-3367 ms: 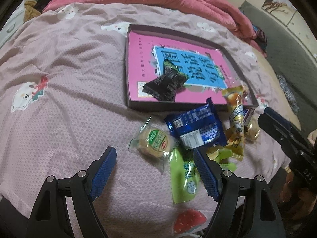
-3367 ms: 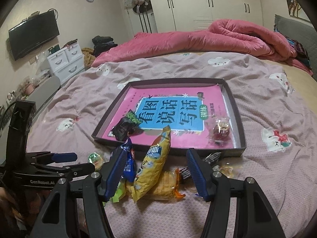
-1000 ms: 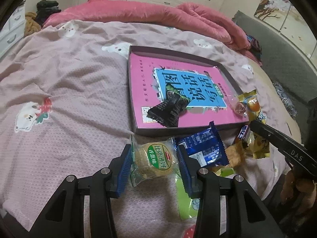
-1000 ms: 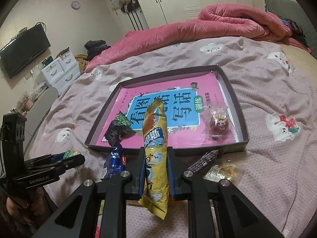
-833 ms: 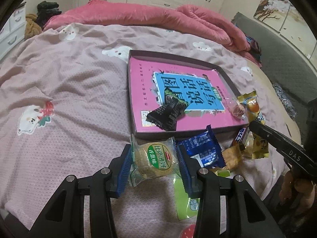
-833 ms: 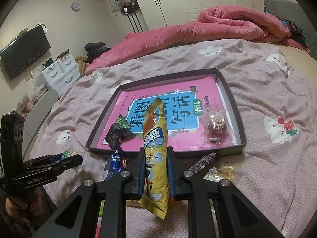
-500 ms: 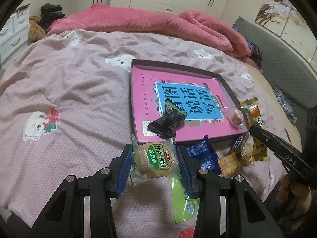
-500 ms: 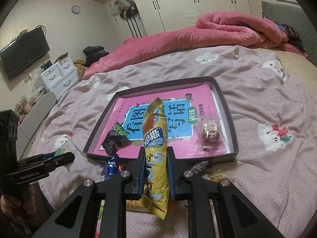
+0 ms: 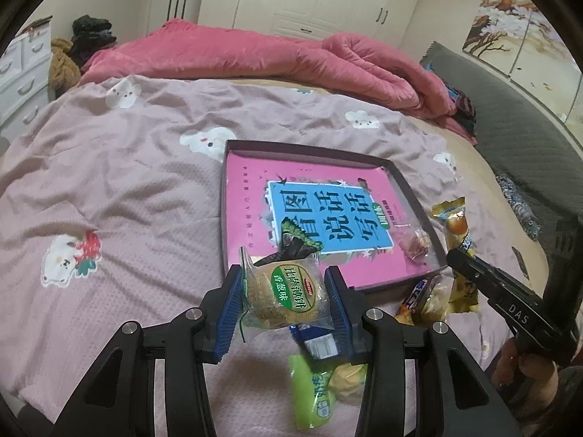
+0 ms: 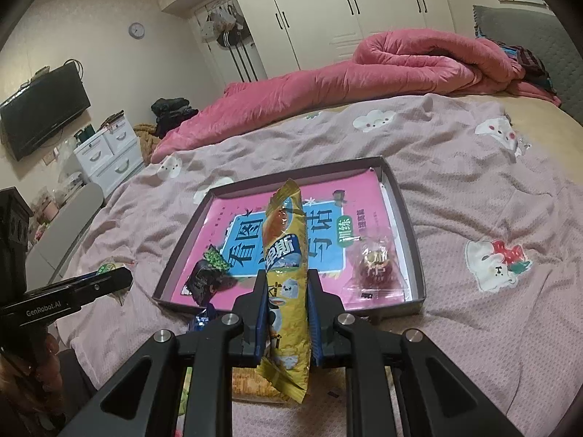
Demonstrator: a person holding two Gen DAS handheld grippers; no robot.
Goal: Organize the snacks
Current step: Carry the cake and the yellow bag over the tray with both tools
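Both grippers loaded, held above the near edge of the tray on the bed.

The left gripper [image 9: 284, 293] is clamped part-way closed on a clear-wrapped round biscuit with a green label [image 9: 286, 291]; the right gripper [image 10: 284, 322] is nearly fully closed on a long yellow snack packet [image 10: 286, 266] standing upright. The dark-rimmed tray [image 10: 404, 215], lined with a pink and blue book cover, already holds a black and green packet [image 10: 206, 276] at its near left and a clear-wrapped red sweet [image 10: 375, 266] at its right. Loose on the bedspread [image 9: 127, 189] before the tray: a blue packet [image 9: 315, 342], a lime-green packet [image 9: 313, 393], smaller wrappers. A pink quilt [image 10: 364, 69] lies bunched beyond.
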